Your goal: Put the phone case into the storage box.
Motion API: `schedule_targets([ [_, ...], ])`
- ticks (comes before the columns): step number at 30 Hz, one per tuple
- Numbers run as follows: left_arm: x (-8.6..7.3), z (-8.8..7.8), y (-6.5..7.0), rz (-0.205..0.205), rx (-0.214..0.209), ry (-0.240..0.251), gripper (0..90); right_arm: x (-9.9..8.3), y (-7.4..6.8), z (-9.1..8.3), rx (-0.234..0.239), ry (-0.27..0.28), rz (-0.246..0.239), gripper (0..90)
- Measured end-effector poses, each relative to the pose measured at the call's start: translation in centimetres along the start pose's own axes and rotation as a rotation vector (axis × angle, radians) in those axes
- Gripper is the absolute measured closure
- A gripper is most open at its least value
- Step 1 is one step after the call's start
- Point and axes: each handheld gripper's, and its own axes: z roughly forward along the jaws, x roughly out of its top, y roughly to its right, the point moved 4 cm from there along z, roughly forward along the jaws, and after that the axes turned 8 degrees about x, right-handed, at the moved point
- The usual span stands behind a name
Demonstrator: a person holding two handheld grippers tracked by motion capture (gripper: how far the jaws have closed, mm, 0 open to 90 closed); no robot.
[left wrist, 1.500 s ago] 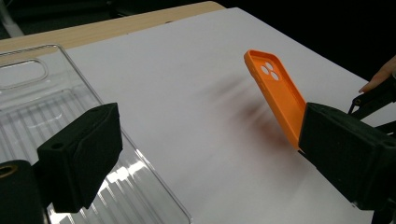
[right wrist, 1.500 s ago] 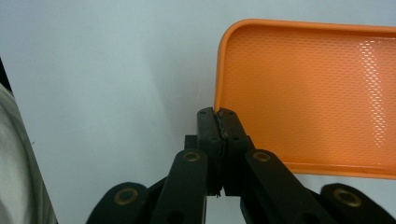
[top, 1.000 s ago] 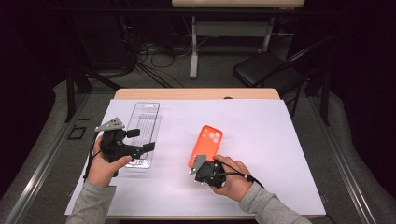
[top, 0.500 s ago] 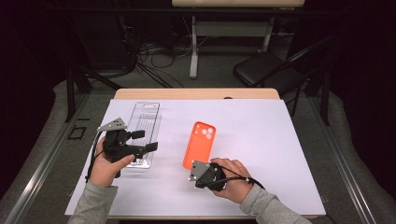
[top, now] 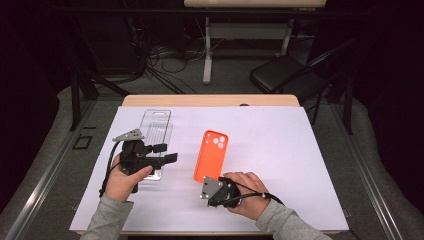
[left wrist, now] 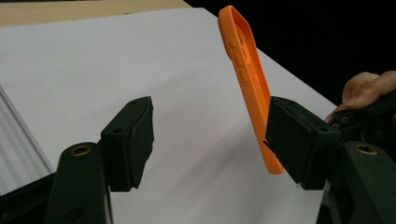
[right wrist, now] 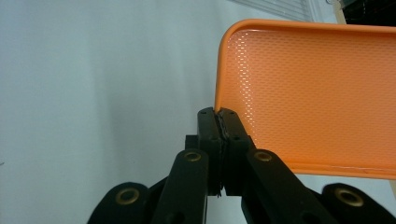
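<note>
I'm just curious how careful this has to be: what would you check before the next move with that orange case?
1. Right tongs shut on the orange case edge: ok.
2. Left tongs have something to grip: not ok; jaws have just been closing, nothing between them.
3. Orange case lifted off the white sheet: cannot tell.
4. Clear case lies apart from the orange case: ok.

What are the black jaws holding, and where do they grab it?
The right gripper pinches the orange phone case by its near corner edge. The left gripper holds nothing.
</note>
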Motion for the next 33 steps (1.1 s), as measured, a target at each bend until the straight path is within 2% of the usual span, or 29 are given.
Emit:
schedule_targets([
  [3,-0.1,0.3,0.1,-0.043,-0.013,-0.015,32.9,0.1,-0.2,0.1,-0.005,-0.005,-0.013,89.3],
  [10,-0.4,0.9,0.5,-0.1,-0.046,-0.029,33.2,0.4,-0.6,0.5,-0.007,-0.011,-0.044,89.4],
  [12,-0.5,1.1,0.5,-0.102,-0.051,-0.02,35.5,0.5,-0.9,0.6,-0.004,-0.005,-0.047,89.3],
  [17,-0.8,1.6,0.9,-0.156,-0.09,-0.037,38.3,0.8,-1.3,0.8,0.0,0.005,-0.057,89.3],
  [21,-1.1,1.7,0.8,-0.15,-0.026,-0.041,40.7,1.0,-1.3,0.7,0.002,0.01,-0.064,89.3],
  [23,-1.2,1.8,0.7,-0.175,-0.051,-0.053,45.7,1.1,-1.4,0.7,0.004,0.012,-0.064,89.3],
  [26,-1.4,2.0,0.7,-0.212,-0.093,-0.074,47.5,1.2,-1.5,0.8,0.005,0.014,-0.065,89.3],
  [33,-1.7,2.6,1.0,-0.226,-0.119,-0.11,52.9,1.3,-1.7,0.9,0.009,0.013,-0.083,89.3],
])
